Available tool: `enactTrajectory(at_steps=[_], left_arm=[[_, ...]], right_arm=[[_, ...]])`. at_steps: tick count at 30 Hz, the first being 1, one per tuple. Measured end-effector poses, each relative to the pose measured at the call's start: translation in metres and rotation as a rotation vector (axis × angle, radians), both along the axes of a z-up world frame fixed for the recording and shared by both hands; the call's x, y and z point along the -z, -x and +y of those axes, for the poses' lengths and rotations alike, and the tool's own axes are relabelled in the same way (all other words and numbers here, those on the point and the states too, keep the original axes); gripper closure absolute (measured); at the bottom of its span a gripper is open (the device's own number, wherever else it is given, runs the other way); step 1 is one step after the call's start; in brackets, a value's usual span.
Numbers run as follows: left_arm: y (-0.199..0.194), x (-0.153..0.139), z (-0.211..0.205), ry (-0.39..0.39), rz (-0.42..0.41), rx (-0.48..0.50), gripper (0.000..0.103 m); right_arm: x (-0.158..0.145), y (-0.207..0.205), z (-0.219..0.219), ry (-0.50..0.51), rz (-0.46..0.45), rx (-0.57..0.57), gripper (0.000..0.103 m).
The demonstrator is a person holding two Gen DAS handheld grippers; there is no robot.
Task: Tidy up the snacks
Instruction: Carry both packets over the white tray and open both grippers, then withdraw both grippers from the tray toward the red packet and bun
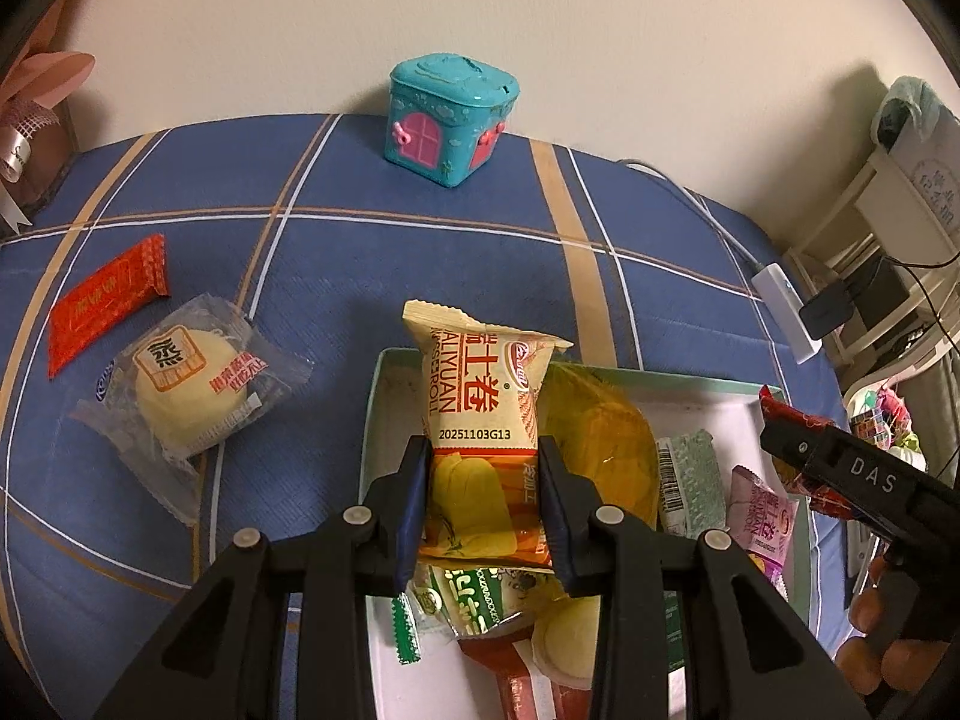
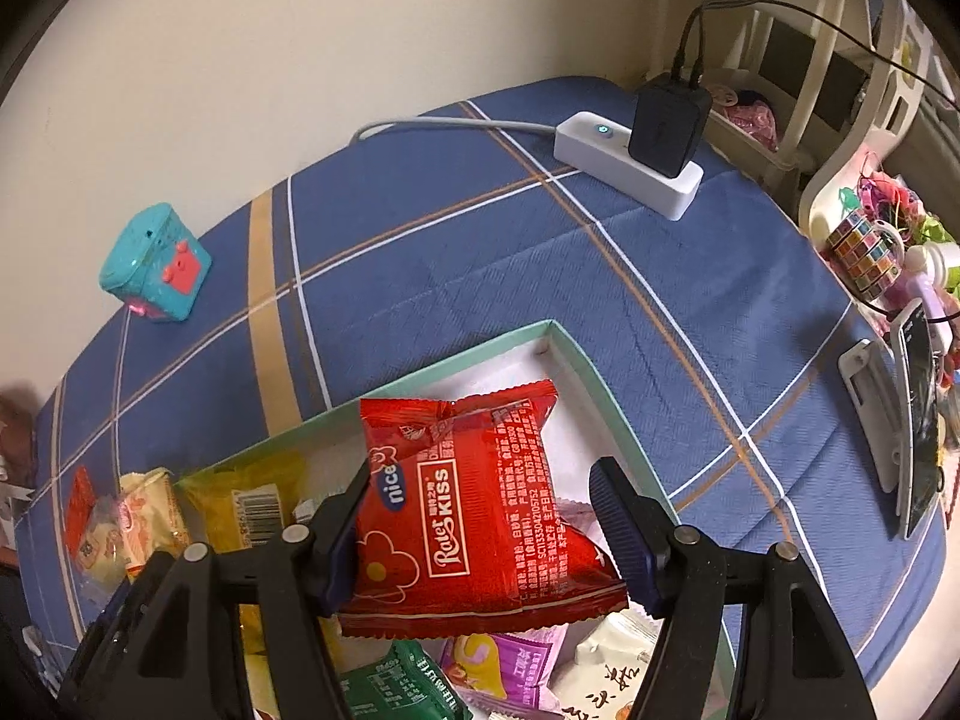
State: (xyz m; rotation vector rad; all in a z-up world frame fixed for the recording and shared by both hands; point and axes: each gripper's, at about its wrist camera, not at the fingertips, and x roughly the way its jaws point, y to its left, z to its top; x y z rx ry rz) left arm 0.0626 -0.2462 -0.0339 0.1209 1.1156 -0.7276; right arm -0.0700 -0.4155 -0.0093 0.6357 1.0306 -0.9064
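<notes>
My left gripper (image 1: pixel 483 450) is shut on a cream-and-orange Swiss roll packet (image 1: pixel 480 396), held upright over the left part of a white box with a pale green rim (image 1: pixel 371 414). My right gripper (image 2: pixel 486 480) is shut on a red Rater Kiss packet (image 2: pixel 474 510), which hangs above the far right corner of the same box (image 2: pixel 576 360). Several wrapped snacks lie in the box below both grippers, among them a yellow bag (image 1: pixel 600 444), a green packet (image 2: pixel 402 684) and a pink one (image 2: pixel 510 666).
On the blue plaid cloth left of the box lie a clear-wrapped yellow cake (image 1: pixel 186 396) and a flat red packet (image 1: pixel 105 300). A teal toy house (image 1: pixel 447 120) stands by the wall. A white power strip (image 2: pixel 624 162) and a phone on a stand (image 2: pixel 912 420) sit to the right.
</notes>
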Motion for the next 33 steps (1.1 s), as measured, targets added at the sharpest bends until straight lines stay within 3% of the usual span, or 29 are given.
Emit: enactTrajectory(at_steps=[5,9,16,21,33], left_arm=[[-0.004,0.001,0.002,0.006,0.022,-0.013,0.065],[-0.003,-0.001,0.002,0.015,0.032,-0.011,0.051],[-0.002,-0.009,0.001,0.012,0.034,-0.008,0.042],[-0.002,-0.022,0.004,0.013,0.016,-0.018,0.028],[-0.015,-0.026,0.028,-0.031,-0.017,-0.128,0.009]], right_arm=[[0.002,-0.002,0.000,-0.008,0.018,-0.008,0.032],[0.005,-0.002,0.000,-0.023,0.023,-0.008,0.030],[0.003,-0.003,0.000,-0.028,0.028,-0.015,0.017],[0.003,-0.006,0.003,-0.026,0.035,-0.034,0.003],[-0.010,-0.019,0.018,0.004,0.025,-0.095,0.000]])
